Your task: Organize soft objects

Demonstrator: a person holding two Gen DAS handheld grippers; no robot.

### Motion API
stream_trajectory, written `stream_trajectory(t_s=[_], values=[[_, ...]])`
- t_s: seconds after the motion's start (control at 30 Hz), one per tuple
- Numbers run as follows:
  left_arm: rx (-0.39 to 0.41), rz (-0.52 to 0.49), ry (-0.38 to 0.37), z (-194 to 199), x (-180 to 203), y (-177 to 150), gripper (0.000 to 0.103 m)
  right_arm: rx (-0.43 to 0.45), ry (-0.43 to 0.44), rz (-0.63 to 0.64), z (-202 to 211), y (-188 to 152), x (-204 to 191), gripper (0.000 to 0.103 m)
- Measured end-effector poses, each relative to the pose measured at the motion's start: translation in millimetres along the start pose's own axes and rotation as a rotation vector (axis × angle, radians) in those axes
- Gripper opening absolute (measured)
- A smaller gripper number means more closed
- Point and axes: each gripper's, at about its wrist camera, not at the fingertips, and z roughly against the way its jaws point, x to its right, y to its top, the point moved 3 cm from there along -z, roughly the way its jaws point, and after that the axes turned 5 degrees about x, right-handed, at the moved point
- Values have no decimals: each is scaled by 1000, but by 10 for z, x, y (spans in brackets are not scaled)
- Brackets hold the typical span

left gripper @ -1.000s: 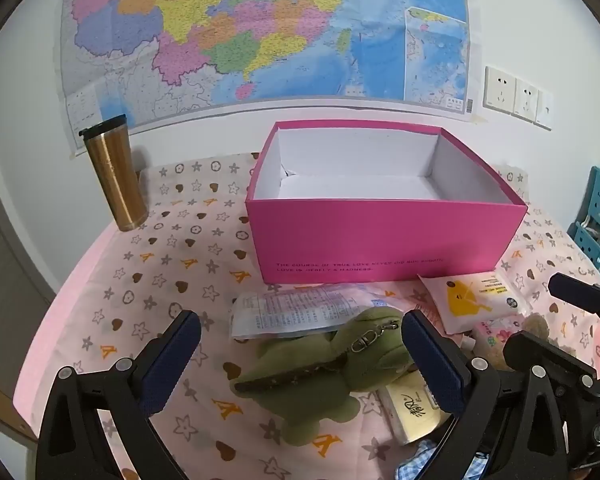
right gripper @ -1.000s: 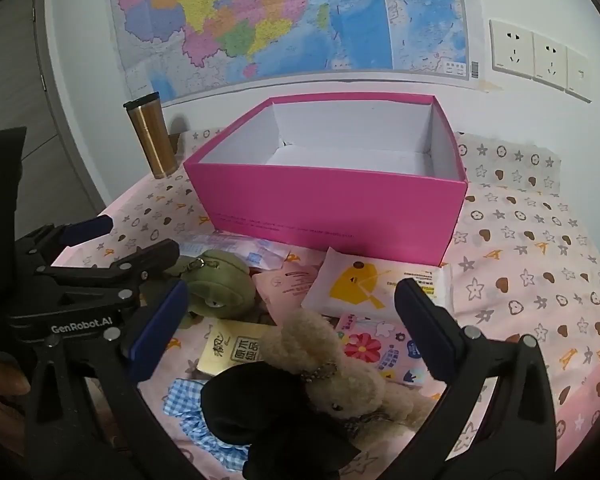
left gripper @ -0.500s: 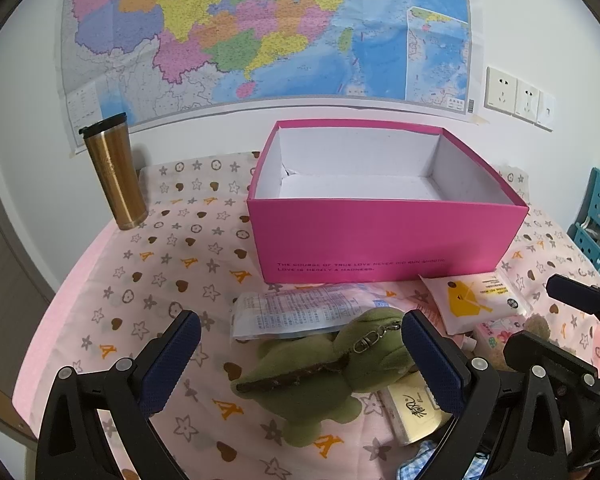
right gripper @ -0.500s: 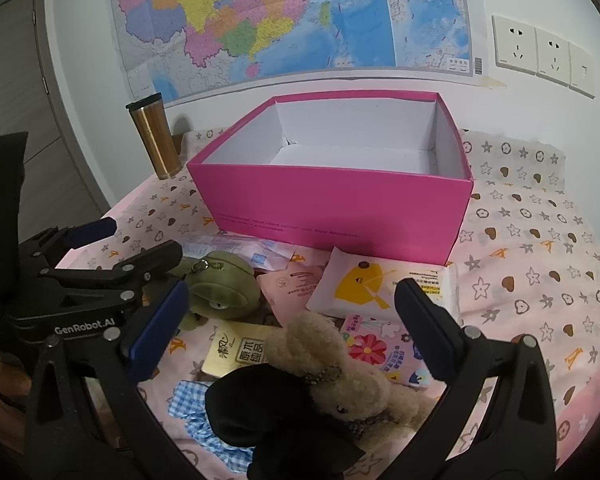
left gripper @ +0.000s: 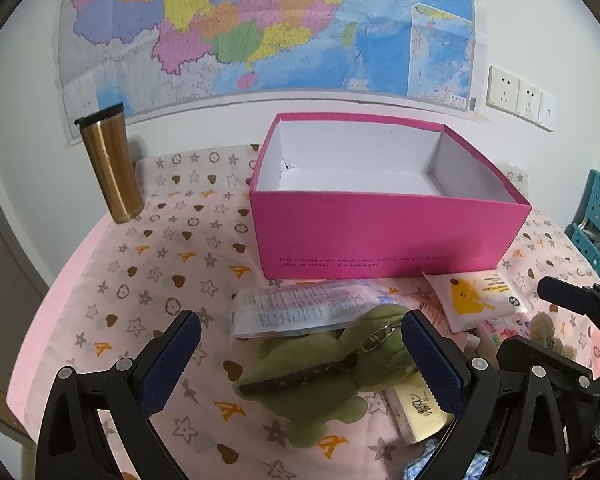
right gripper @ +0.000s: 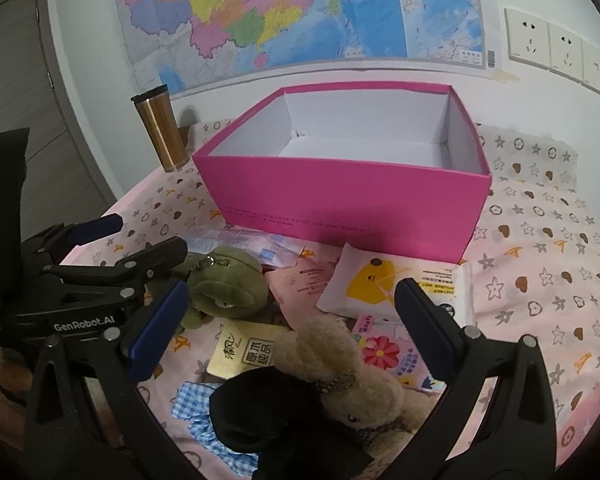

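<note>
Your left gripper [left gripper: 300, 354] hangs with jaws apart over the green plush toy [left gripper: 324, 364], which lies on the patterned cloth [left gripper: 140, 264] just in front of the pink box [left gripper: 380, 236]. Your right gripper [right gripper: 288, 320] is likewise spread wide, framing the beige plush rabbit [right gripper: 352, 372] beside a black cloth [right gripper: 268, 416]. The box looks empty (nothing sorted yet, I judge). The wide spread suits soft, bulky bodies; the box sits near for short transfers.
</note>
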Motion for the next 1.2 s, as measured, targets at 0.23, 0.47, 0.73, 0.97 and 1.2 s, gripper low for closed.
stream_trajectory(t_s=[0.23, 0.47, 0.73, 0.97, 1.2], values=[[-44, 24, -62, -65, -273, -110, 102, 4, 38, 40, -145, 53, -73, 97], [-97, 35, -129, -97, -496, -197, 102, -76, 86, 99, -378, 94, -185, 85], [-153, -15, -265, -111, -403, -332, 97, -144, 197, 48, -713, 101, -259, 76], [-193, -7, -331, -215, -346, -384, 78, -206, 236, 16, -886, 67, -256, 69], [-161, 98, -335, -249, -735, -207, 82, -161, 191, -56, -790, 300, 69, 69]])
